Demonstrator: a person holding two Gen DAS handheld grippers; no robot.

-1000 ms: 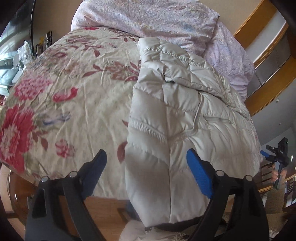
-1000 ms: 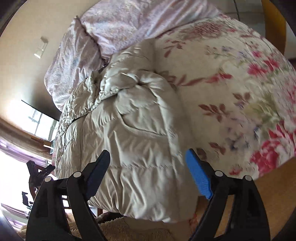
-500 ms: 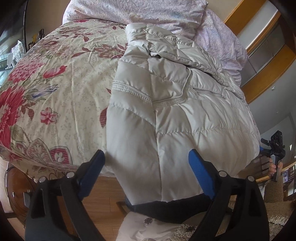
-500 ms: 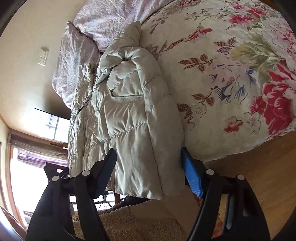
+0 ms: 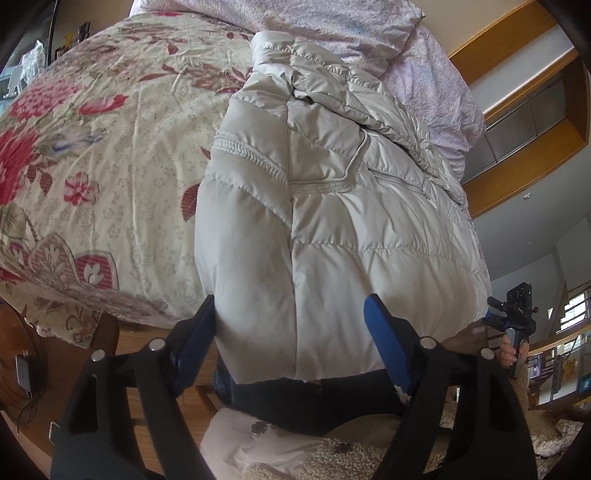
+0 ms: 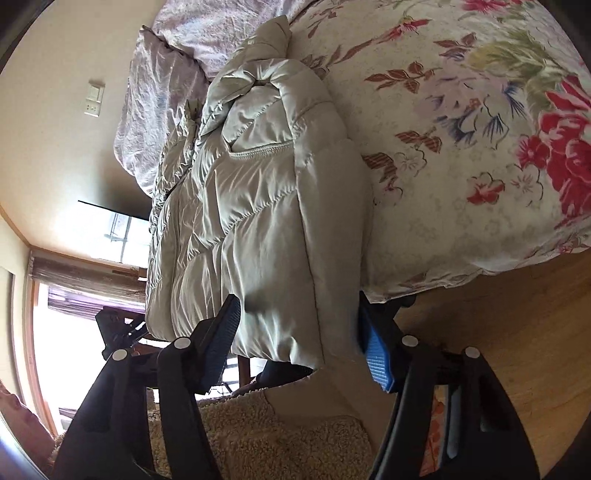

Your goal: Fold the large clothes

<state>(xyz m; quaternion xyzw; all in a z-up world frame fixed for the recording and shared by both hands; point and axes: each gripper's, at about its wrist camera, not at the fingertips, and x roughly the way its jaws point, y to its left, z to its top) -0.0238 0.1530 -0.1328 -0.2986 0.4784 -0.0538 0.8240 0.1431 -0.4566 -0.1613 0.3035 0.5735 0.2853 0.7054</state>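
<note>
Our fingers (image 5: 384, 339) on the left gripper (image 5: 291, 341) stand apart around the near hem of the cream puffer jacket (image 5: 332, 221), and the right gripper (image 6: 299, 339) spreads wide over the same hem's other corner. The jacket lies along the bed's edge on the floral bedspread (image 5: 103, 155), with lilac pillows (image 5: 332, 26) beyond.
</note>
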